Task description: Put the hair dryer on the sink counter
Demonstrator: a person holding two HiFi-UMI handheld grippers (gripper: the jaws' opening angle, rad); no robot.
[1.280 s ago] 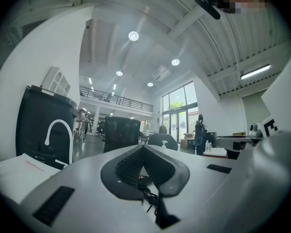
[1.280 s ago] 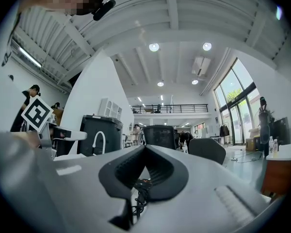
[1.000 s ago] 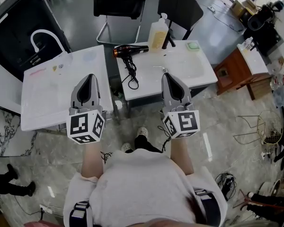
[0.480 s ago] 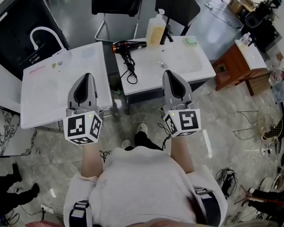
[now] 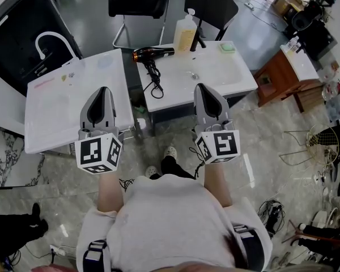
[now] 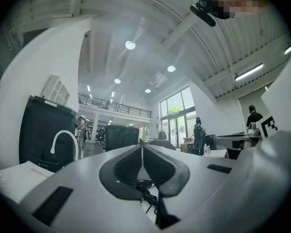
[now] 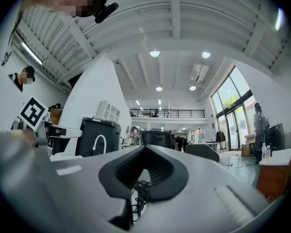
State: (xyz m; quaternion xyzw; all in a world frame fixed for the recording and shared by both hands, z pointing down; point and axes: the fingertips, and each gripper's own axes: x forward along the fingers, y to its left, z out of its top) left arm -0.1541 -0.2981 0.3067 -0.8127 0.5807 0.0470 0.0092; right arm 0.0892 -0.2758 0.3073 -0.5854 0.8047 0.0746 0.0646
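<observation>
I hold both grippers low, near me: L gripper jaws closed, empty; R gripper same, tips meeting. Beyond, hair dryer lies on white counter, far-left corner, cord trailing toward me.

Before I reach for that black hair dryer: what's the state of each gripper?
Left gripper: closed, holding nothing.
Right gripper: closed, holding nothing.

Grey marble floor. Two black chairs at back. Wooden cabinet on right. Tall windows, round ceiling lamps.
</observation>
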